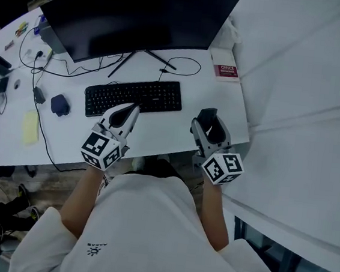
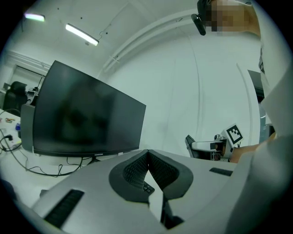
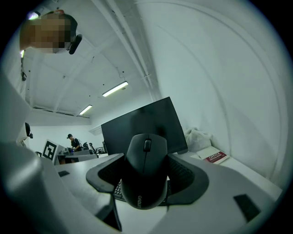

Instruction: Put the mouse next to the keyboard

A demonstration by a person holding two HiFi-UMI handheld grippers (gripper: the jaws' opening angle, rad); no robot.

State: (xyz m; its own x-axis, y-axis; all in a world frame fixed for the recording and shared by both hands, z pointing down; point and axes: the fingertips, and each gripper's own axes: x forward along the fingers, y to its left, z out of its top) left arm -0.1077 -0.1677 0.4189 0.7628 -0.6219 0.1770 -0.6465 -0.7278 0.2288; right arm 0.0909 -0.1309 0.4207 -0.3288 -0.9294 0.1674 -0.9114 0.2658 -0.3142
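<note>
Right hand-held gripper [image 3: 147, 180]: jaws closed on the sides of a black computer mouse [image 3: 145, 160]; scroll wheel facing up and away
Left hand-held gripper [image 2: 147, 157]: jaws pressed together with nothing between them; hovering at the front edge of the black keyboard [image 1: 133, 97]
Mouse position: in the right jaws over the front right of the white tabletop [image 1: 158, 134], right of the keyboard and apart from it; whether it touches the tabletop cannot be told
Behind: dark monitor [image 1: 134, 14]; red-and-white booklet [image 1: 227, 66] at the far right
Progress: mouse grasped; likely left to do, setting it down beside the keyboard's right end and releasing
</note>
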